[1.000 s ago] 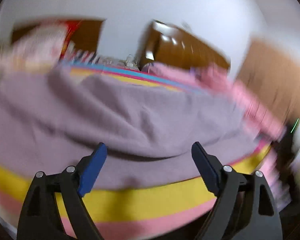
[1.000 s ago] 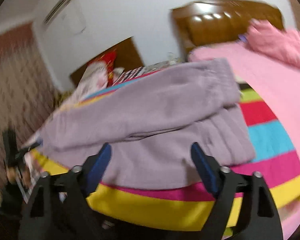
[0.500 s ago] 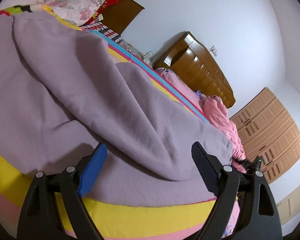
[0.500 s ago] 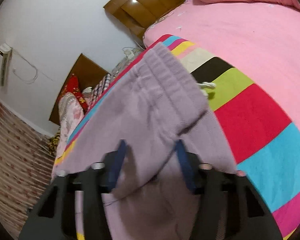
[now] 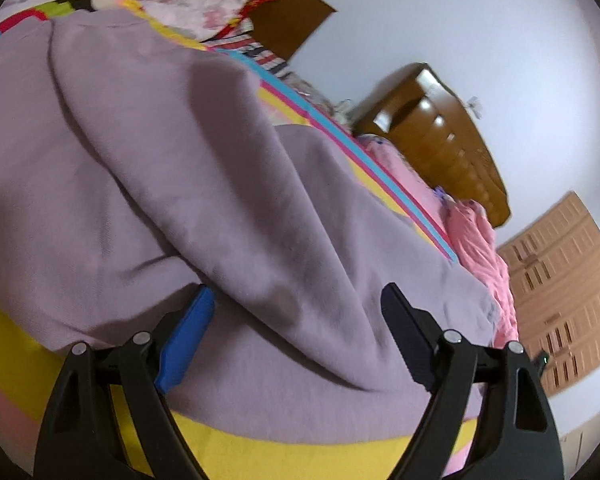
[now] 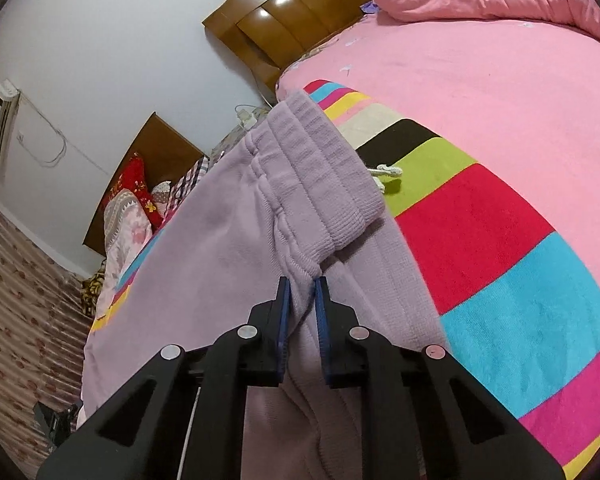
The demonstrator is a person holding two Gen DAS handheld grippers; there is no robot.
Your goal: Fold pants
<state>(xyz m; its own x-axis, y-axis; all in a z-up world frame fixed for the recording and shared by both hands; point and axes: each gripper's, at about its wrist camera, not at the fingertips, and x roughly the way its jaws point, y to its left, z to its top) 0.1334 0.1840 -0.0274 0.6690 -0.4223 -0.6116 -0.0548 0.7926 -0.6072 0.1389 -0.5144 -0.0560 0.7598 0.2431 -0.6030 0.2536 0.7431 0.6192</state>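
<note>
While our right hand-held gripper [image 6: 302,286] pinches the pants [image 6: 236,232] near the waistband at frame centre, our left hand-held gripper [image 5: 296,312] gapes unladen over them on the striped blanket [image 6: 496,264]; lifting one-sided, we judge, could drag the layers askew.

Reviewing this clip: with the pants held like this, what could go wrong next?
1. The right gripper pinches only a thin ridge of the pants below the waistband; pulling could slip it free.
2. The left gripper is open around a loose fold, so a one-sided lift may skew the fold.
</note>
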